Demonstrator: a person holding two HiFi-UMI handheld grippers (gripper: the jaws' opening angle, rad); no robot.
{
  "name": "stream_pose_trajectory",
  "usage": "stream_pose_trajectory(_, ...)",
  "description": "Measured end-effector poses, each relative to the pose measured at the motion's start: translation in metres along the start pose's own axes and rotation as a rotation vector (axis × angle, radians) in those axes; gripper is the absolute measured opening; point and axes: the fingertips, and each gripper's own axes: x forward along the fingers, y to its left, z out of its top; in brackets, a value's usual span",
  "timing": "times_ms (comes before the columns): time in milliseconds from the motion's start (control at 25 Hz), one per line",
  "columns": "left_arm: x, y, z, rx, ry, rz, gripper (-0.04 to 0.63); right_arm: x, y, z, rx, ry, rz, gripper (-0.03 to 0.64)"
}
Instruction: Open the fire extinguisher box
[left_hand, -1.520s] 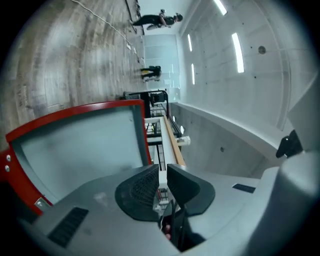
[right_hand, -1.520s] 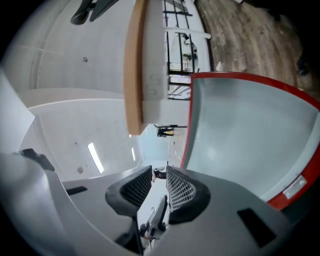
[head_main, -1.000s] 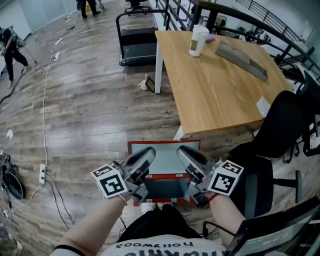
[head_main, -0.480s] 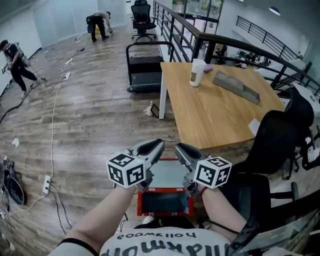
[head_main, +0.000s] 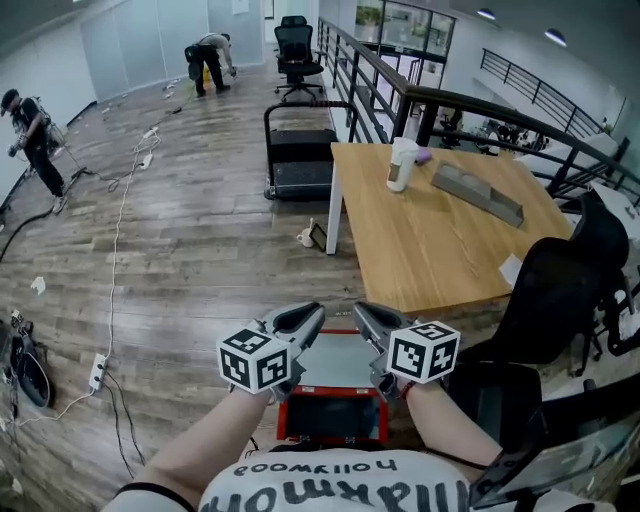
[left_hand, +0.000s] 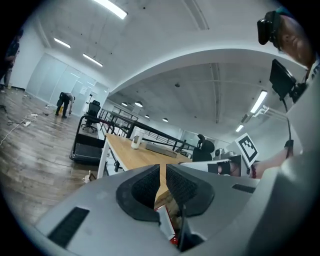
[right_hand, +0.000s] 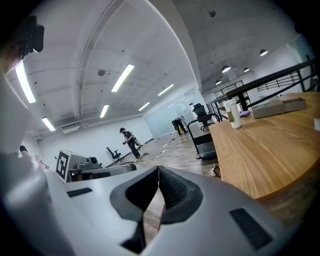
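Looking down in the head view, the red metal fire extinguisher box (head_main: 335, 412) sits on the wood-plank floor (head_main: 200, 260) at the bottom centre of the frame, just below the near end of the light wooden worktop (head_main: 440, 230). It has a pale grey panel (head_main: 330, 362) in its upper half and a darker one lower down. Can't tell from here whether the door is open.

Both grippers hang over the top edge of the box, with their marker cubes to the left (head_main: 258, 360) and right (head_main: 423, 350) of the pale panel.

The left gripper (left_hand: 163, 169) has its fingers released just a crack. There's a thin slit with nothing in it, and a sliver of red shows below them.

The right gripper (right_hand: 158, 169) has its fingers closing right up. The tips are touching and clenched on nothing.

On the worktop there's a white cup (head_main: 402, 163) and a long grey block (head_main: 478, 193) toward the upper right. A black office chair (head_main: 545, 300) is at the right edge. A black treadmill (head_main: 300, 150) stands at the top centre, and two people are off in the upper left, one standing (head_main: 30, 130) and one bent over (head_main: 212, 60).
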Motion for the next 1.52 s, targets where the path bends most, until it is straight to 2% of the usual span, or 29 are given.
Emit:
stream_pose_trajectory(160, 0.000, 0.003, 0.003, -0.019, -0.007, 0.015, 0.038, 0.006, 0.008, -0.001, -0.064, 0.025, 0.028, 0.012)
stream_pose_trajectory(320, 0.001, -0.001, 0.004, -0.008, -0.003, 0.009, 0.038, 0.008, 0.012, -0.002, -0.033, 0.024, 0.064, 0.011)
stream_pose_trajectory(600, 0.006, 0.001, 0.001, -0.005, 0.003, 0.011, 0.038, 0.008, 0.008, -0.007, -0.109, 0.049, 0.046, 0.009)
stream_pose_trajectory(1520, 0.012, 0.012, -0.003, -0.002, 0.024, 0.017, 0.038, 0.019, -0.001, -0.008, -0.065, 0.047, 0.039, 0.009)
